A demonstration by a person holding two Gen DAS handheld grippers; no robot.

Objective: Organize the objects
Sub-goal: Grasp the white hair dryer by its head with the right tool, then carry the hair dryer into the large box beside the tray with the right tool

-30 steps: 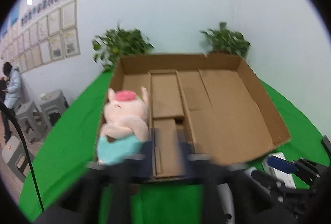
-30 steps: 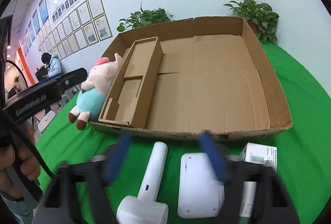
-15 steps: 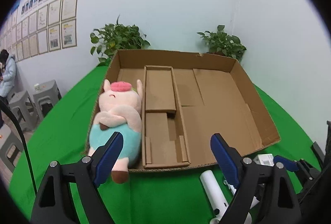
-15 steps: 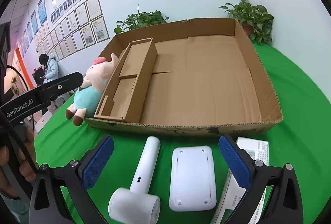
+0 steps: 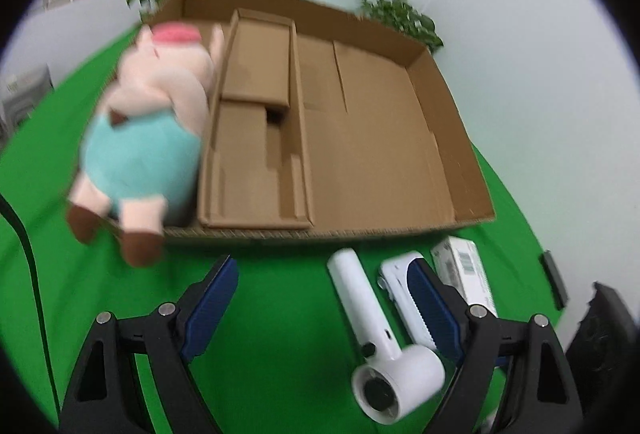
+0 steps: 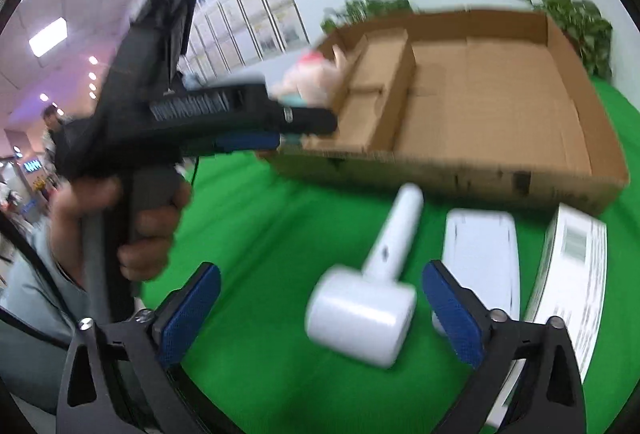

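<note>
A shallow cardboard tray [image 5: 436, 137] sits on a green cloth [image 5: 280, 334], with a narrow cardboard insert [image 5: 256, 137] along its left side. A plush pig [image 5: 148, 129] in a teal outfit lies against the tray's left wall, its long axis running front to back: the pink snout points toward the far wall and the brown feet stick out past the tray's near edge.

In front of the tray three white items lie side by side on the cloth. The white hair dryer [image 6: 372, 274] lies flat with its handle pointing toward the tray and its barrel head nearest the cameras, the barrel set crosswise to the handle. Just to its right is a flat white device [image 6: 480, 246], its long side also running toward the tray, and beyond that a white printed box [image 6: 576, 274] lying the same way.

The left gripper [image 5: 320, 308] hangs over bare cloth with its jaws spread wide and nothing between the blue pads; the dryer's handle lies just inside its right finger. The right gripper [image 6: 320, 318] is also spread wide, its jaws having just narrowed slightly, and the dryer's barrel head lies between its fingers without either pad touching it. In the right wrist view a hand [image 6: 120, 226] grips the handle of the left tool.
</note>
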